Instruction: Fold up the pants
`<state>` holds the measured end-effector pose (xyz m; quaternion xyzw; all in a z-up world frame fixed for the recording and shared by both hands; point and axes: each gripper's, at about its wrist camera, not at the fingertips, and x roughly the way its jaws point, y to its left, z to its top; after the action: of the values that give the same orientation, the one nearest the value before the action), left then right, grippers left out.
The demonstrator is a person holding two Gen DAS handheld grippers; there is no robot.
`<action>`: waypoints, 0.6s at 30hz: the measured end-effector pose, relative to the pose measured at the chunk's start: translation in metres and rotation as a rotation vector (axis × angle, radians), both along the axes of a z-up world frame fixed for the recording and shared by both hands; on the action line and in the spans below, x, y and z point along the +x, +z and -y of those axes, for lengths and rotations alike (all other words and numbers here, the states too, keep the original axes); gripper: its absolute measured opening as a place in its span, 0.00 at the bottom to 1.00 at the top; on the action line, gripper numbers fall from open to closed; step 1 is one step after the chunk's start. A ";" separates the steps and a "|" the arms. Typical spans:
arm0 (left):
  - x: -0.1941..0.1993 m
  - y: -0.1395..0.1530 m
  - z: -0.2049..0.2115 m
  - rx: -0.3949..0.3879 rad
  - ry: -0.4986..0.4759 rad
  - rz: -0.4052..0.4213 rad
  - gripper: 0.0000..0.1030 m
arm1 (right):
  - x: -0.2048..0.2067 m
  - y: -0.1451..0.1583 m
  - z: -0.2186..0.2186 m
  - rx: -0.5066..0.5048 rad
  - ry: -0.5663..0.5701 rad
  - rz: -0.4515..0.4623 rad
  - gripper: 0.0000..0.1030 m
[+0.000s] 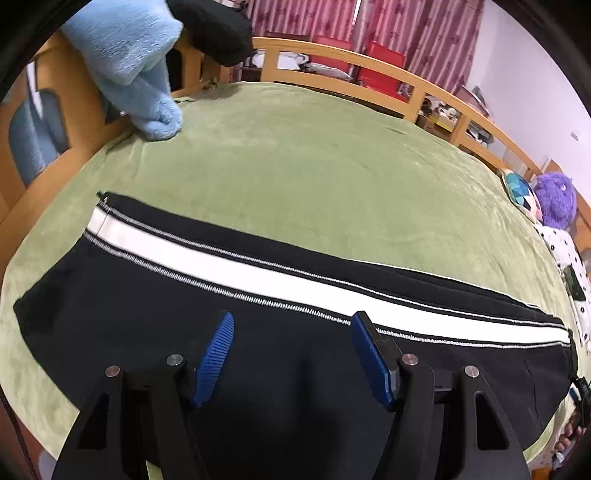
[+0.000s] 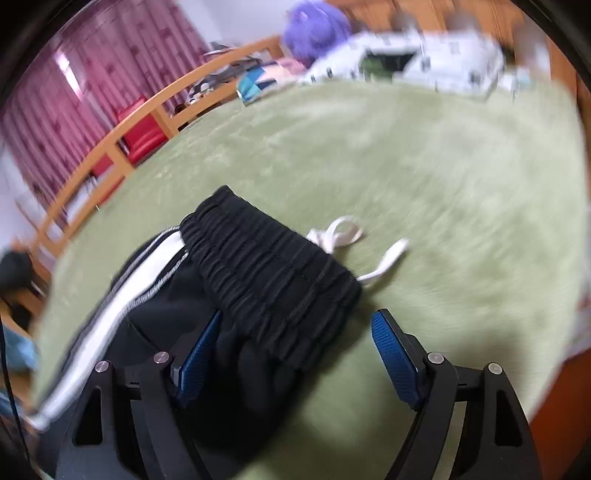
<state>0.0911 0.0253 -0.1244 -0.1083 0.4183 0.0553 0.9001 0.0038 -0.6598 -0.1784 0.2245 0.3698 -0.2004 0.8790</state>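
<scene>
Black pants with a white side stripe lie flat and lengthwise on the green bed cover. My left gripper hovers over the black cloth just short of the stripe, blue pads apart and nothing pinched. In the right wrist view the gathered elastic waistband lies on the cover, with its white drawstring trailing beyond it. My right gripper stands wide over the near corner of the waistband. The cloth sits between the jaws, and the right pad is clear of it.
A fluffy light-blue garment and a black one hang over the wooden bed rail. A purple plush, a patterned cushion and white dotted bedding crowd the far end. Green cover stretches beyond the pants.
</scene>
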 end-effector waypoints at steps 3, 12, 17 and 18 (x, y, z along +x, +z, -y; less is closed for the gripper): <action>0.015 -0.001 0.000 0.032 -0.026 -0.008 0.62 | -0.001 0.022 -0.024 -0.103 0.068 -0.033 0.71; 0.052 0.014 -0.005 0.091 -0.072 0.007 0.62 | 0.104 0.062 -0.188 -0.162 0.611 0.106 0.71; 0.045 0.019 -0.032 0.091 -0.062 0.027 0.62 | 0.161 0.034 -0.258 -0.181 0.886 -0.001 0.70; 0.043 0.018 -0.038 0.090 -0.058 0.024 0.62 | 0.172 0.028 -0.265 -0.169 0.924 -0.028 0.68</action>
<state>0.1337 0.0633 -0.1061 -0.0561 0.4076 0.0468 0.9102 0.1757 -0.3946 -0.1507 -0.0386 0.4250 0.1796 0.8863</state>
